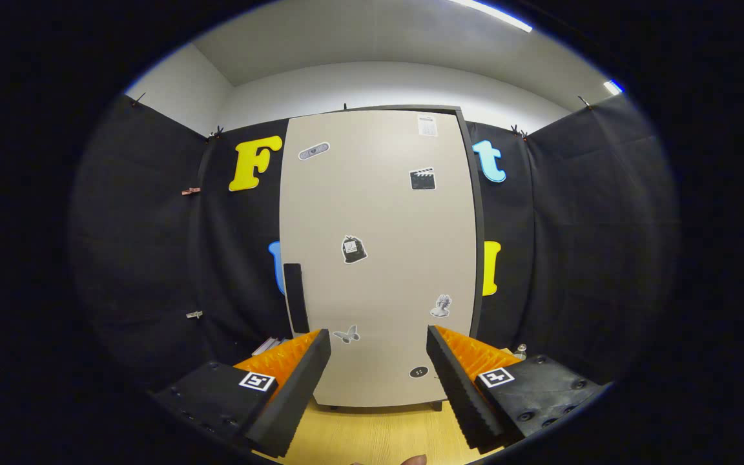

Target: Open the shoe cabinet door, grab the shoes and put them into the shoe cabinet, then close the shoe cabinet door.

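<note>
The gripper (378, 368) is held with its fingers spread apart, nothing between them. Straight ahead of the fingers, the shoe cabinet (378, 258) is seen standing on a wooden floor (372, 436), its beige door (385, 213) shut. Small stickers (354, 248) are scattered over the door. A dark vertical handle (295, 297) is fixed near the door's edge, just beyond the left finger. Black cloth (572, 245) is hung behind and beside the cabinet.
</note>
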The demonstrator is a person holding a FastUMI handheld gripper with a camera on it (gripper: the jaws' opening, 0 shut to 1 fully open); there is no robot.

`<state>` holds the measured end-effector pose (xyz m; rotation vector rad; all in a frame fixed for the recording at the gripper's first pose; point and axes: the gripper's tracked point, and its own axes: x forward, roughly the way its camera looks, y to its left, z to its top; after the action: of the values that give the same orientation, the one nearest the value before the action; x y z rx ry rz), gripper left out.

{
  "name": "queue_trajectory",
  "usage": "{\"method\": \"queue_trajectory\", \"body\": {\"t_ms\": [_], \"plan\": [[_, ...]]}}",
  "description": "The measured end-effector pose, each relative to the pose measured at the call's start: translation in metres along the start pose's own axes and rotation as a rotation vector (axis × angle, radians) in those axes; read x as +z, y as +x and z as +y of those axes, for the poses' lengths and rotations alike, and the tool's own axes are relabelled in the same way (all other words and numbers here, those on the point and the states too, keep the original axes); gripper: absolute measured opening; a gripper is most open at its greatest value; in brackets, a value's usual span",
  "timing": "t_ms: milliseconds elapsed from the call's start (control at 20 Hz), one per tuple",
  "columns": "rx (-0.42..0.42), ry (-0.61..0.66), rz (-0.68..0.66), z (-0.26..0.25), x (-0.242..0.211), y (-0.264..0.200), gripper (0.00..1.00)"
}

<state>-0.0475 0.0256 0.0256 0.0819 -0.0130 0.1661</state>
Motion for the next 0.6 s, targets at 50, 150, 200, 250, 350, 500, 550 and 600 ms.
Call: {"method": "queue_trajectory", "body": {"t_ms": [50,150,200,250,350,500,550,600], "plan": [[-0.001,-0.004,0.001,-0.0016,0.0008,0.0001,0.98],[-0.002,-0.011,0.001,-0.0021,0.0009,-0.001,0.98],[-0.005,-0.017,-0.001,-0.0037,0.0011,-0.0015,0.98],[-0.006,-0.022,-0.004,-0.0045,0.0015,-0.0022,0.98],[-0.006,-0.026,-0.002,-0.0055,0.001,-0.0036,0.98],[-0.01,-0.027,-0.004,-0.0089,0.0027,-0.0049,0.98],[-0.01,-0.028,-0.004,-0.0099,0.0027,-0.0046,0.98],[-0.013,-0.028,-0.005,-0.0111,0.0031,-0.0051,0.98]]}}
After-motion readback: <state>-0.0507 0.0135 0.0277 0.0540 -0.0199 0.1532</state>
